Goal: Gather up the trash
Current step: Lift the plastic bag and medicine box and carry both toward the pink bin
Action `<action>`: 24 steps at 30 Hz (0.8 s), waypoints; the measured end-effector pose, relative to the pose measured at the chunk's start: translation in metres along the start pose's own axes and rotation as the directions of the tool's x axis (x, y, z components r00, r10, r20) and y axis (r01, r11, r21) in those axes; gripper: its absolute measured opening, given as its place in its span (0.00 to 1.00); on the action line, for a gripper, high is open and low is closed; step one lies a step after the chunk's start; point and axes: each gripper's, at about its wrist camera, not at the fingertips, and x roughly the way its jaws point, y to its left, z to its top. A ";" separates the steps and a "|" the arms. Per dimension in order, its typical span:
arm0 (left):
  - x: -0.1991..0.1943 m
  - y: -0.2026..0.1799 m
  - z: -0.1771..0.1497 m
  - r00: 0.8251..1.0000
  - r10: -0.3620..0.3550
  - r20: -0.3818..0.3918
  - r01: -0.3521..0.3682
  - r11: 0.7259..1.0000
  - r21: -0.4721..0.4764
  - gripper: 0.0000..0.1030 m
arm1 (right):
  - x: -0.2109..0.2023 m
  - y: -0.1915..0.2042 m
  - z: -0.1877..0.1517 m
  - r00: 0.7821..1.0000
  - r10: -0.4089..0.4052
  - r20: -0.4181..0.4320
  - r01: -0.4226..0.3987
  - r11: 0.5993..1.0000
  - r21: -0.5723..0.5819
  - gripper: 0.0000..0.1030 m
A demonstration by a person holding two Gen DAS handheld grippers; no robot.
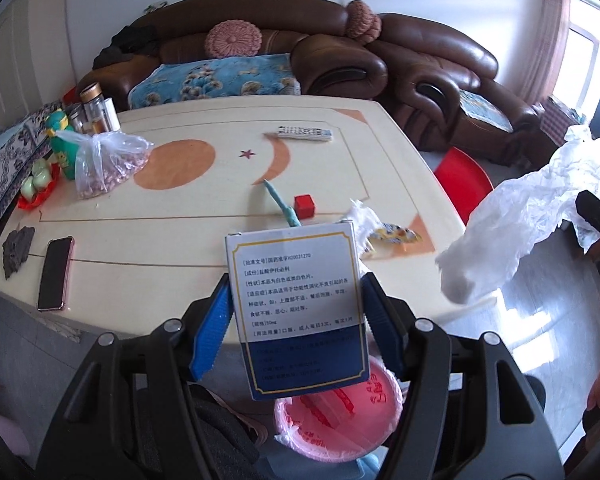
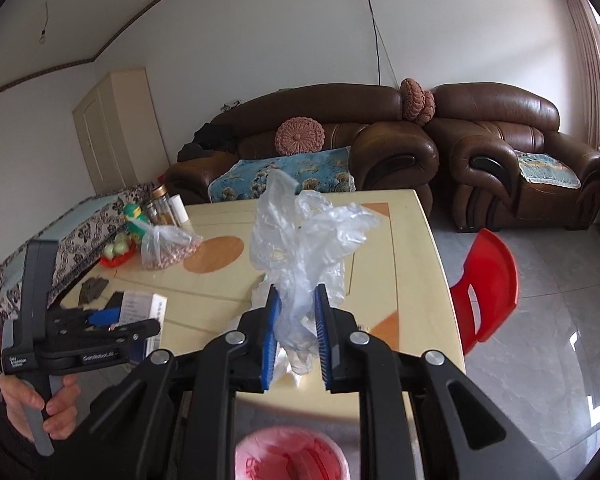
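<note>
We find the left hand-held gripper (image 1: 296,312) clamped on one medicine box (image 1: 298,312), held upright past the near edge of the table (image 1: 180,216) and directly above the pink-lined bin (image 1: 340,420), in our judgement so that a release drops it in. The right hand-held gripper (image 2: 297,336) is clamped on one crumpled clear plastic bag (image 2: 304,236), its loose bulk standing above the pads, also near the bin (image 2: 290,456). Remaining on the table we count one candy wrapper (image 1: 394,235), one white crumpled scrap (image 1: 360,216), one red cube (image 1: 304,206), one teal pen-like item (image 1: 282,206), one phone (image 1: 55,274) and one remote (image 1: 304,133).
</note>
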 end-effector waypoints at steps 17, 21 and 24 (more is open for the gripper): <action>-0.010 -0.029 -0.053 0.997 -0.069 -0.027 0.071 0.992 0.109 0.61 | -0.031 0.008 -0.080 0.993 -0.045 -0.105 0.042 0.999 -0.033 0.17; -0.002 -0.034 -0.063 0.996 -0.078 -0.046 0.083 0.988 0.130 0.61 | -0.025 0.010 -0.096 0.989 -0.050 -0.139 0.045 0.998 -0.038 0.17; 0.009 -0.038 -0.073 0.994 -0.083 -0.076 0.093 0.986 0.140 0.61 | -0.021 0.013 -0.105 0.986 -0.057 -0.156 0.051 0.998 -0.041 0.17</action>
